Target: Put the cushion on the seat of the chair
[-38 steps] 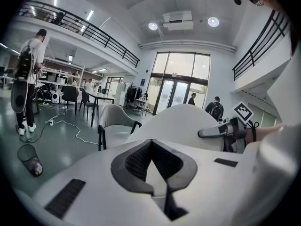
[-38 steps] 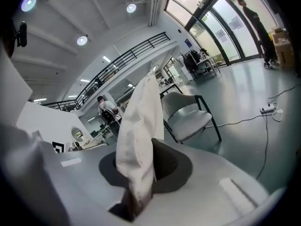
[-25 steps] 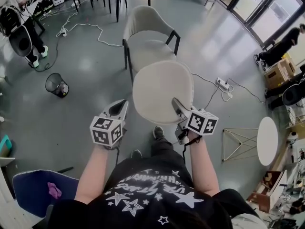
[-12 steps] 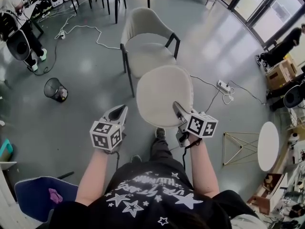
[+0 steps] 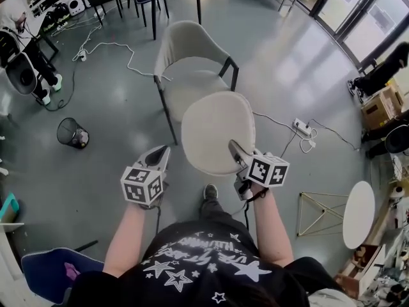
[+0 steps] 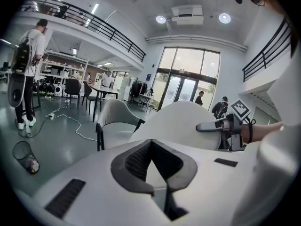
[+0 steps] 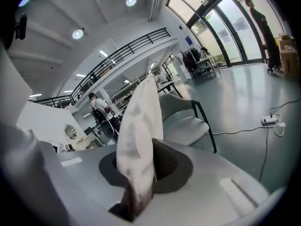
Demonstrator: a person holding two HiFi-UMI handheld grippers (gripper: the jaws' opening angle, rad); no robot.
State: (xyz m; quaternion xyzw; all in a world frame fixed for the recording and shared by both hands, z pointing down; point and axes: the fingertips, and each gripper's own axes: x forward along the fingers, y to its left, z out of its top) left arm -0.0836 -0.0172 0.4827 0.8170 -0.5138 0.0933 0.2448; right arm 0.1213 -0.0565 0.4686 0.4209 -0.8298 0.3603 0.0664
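Our right gripper (image 5: 234, 146) fingers clenched on the cushion (image 5: 216, 130) edge, chair (image 5: 185, 82) just beyond, our left gripper (image 5: 162, 152) fingers seemingly closed, nothing between

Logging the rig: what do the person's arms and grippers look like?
The left gripper and right gripper are pale grey with dark pads, each carrying a cube of black-and-white square markers. A black cable hangs from the right one. Short black sleeves, star-printed shirt.

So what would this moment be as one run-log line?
right hand-held gripper: shut on round beige cushion | left hand-held gripper: shut, empty | pale black-legged chair: seat bare
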